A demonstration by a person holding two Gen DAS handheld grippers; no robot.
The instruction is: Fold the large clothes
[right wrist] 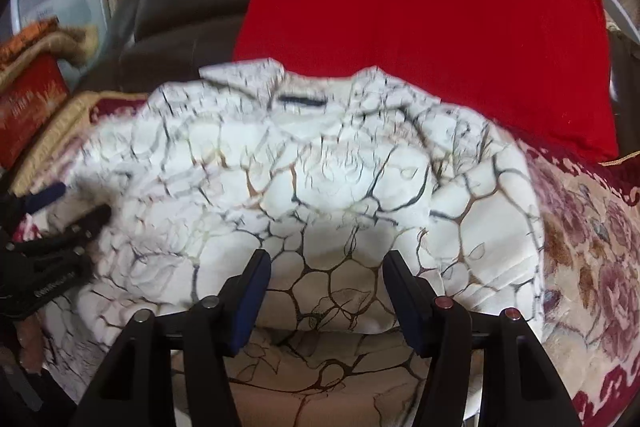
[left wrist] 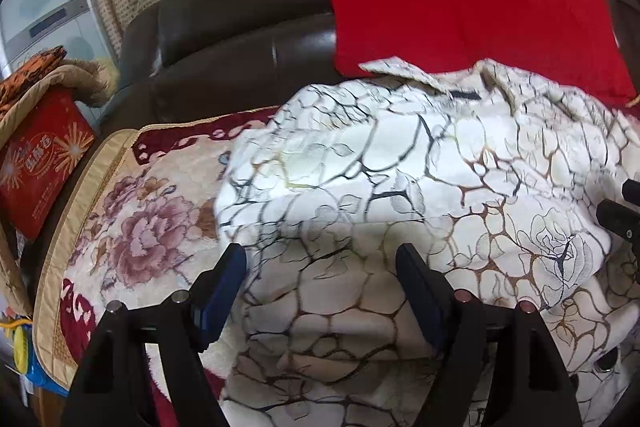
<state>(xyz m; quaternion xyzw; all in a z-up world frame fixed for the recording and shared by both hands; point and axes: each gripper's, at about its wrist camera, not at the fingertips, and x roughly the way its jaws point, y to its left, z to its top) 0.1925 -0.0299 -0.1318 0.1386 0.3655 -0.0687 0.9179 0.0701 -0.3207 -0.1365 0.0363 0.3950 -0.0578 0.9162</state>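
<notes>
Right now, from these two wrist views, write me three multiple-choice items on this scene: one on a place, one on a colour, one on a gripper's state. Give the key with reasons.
1. Where does the patterned white shirt lie?
A. On the floral blanket
B. On a bare wooden floor
C. Inside a basket

2. What colour is the cloth draped on the dark sofa back behind the shirt?
A. Green
B. Red
C. Yellow

3. How does the right gripper stand?
A. Shut on the shirt's collar
B. Out of view
C. Open over the shirt

Key: 1 A, since the blanket's flowers show on both sides of the shirt; 2 B, since plain red fabric hangs just past the collar; 3 C, since its fingers are spread apart with shirt fabric visible in the gap, nothing pinched. The left gripper is open likewise.
</notes>
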